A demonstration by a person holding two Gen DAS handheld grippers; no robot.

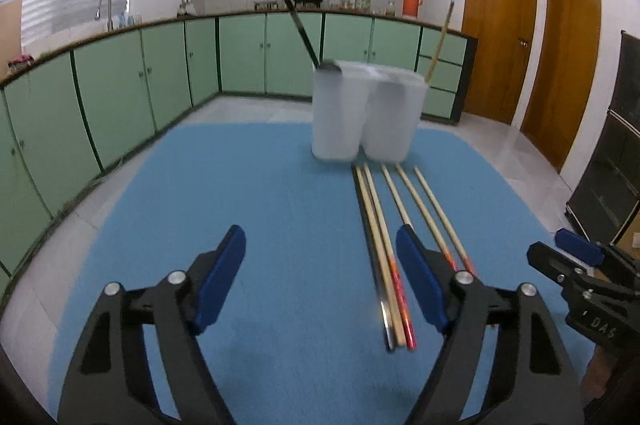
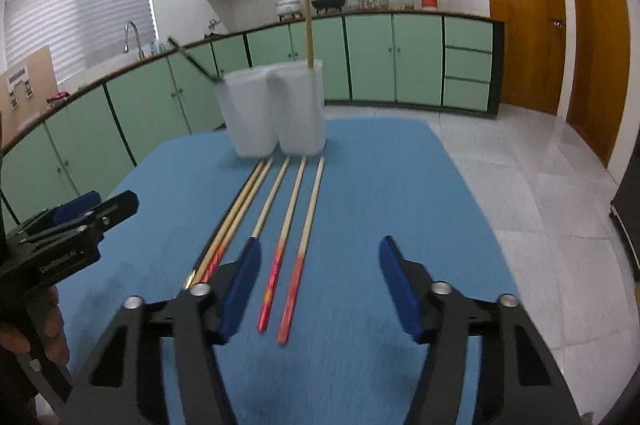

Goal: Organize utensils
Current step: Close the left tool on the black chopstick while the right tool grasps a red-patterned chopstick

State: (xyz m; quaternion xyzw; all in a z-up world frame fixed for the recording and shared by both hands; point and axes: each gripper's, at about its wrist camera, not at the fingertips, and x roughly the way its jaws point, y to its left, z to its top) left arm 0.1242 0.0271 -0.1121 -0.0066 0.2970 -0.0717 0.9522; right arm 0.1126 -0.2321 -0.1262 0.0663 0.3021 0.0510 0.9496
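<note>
Two white translucent cups (image 1: 366, 113) (image 2: 276, 111) stand side by side at the far end of a blue mat (image 1: 280, 225) (image 2: 380, 185). The left cup holds a dark chopstick (image 1: 302, 33) (image 2: 192, 61), the right cup a wooden one (image 1: 440, 37) (image 2: 308, 25). Several chopsticks (image 1: 384, 245) (image 2: 292, 225) lie in a row on the mat in front of the cups. My left gripper (image 1: 320, 265) is open and empty, left of the row. My right gripper (image 2: 318, 281) is open and empty, above the row's near ends.
Green kitchen cabinets (image 1: 140, 85) run along the left and back, beyond the table. Wooden doors (image 1: 500, 37) are at the right. Tiled floor (image 2: 540, 185) lies past the mat's right edge. A dark shelf unit (image 1: 612, 165) stands at the far right.
</note>
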